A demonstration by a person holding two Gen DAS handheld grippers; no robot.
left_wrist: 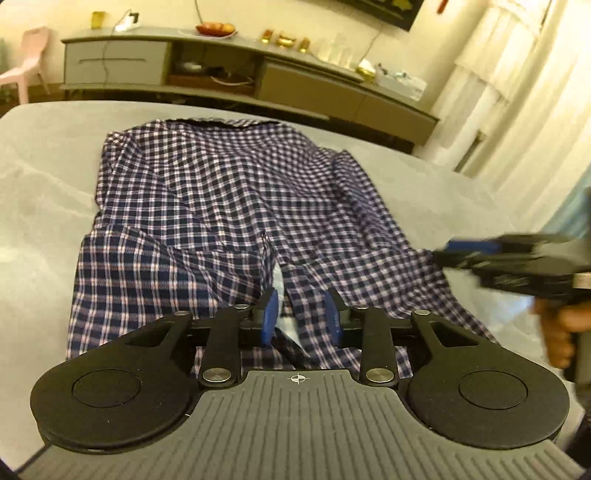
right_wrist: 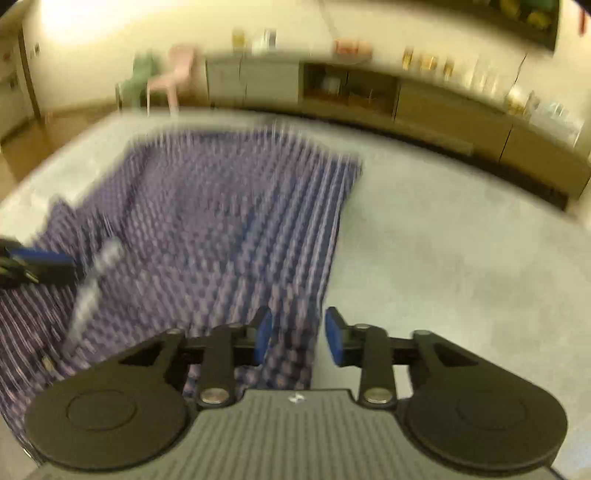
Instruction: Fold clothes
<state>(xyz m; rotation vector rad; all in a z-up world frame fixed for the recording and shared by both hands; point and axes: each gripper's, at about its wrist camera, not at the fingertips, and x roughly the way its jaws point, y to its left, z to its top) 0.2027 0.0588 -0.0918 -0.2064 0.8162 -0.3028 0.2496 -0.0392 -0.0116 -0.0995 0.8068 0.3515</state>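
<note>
Checked shirt [left_wrist: 207,206]: soft woven cloth, matt. Bed cover [left_wrist: 40,192]: grey matt fabric. Sideboard [left_wrist: 314,85]: smooth, satin finish.

I'm working in a home, a lived-in living room or bedroom by the look of it. A long low sideboard [left_wrist: 221,74] runs along the far wall with drawers and open shelves, and on top I see a fruit bowl [left_wrist: 216,29], small golden ornaments [left_wrist: 286,38] and glassware [left_wrist: 338,50]. A pink plastic chair [left_wrist: 27,61] stands in the corner, pale curtains [left_wrist: 517,74] hang at the side, and a framed picture [left_wrist: 388,11] is on the wall. The floor is wood [right_wrist: 40,129].
</note>
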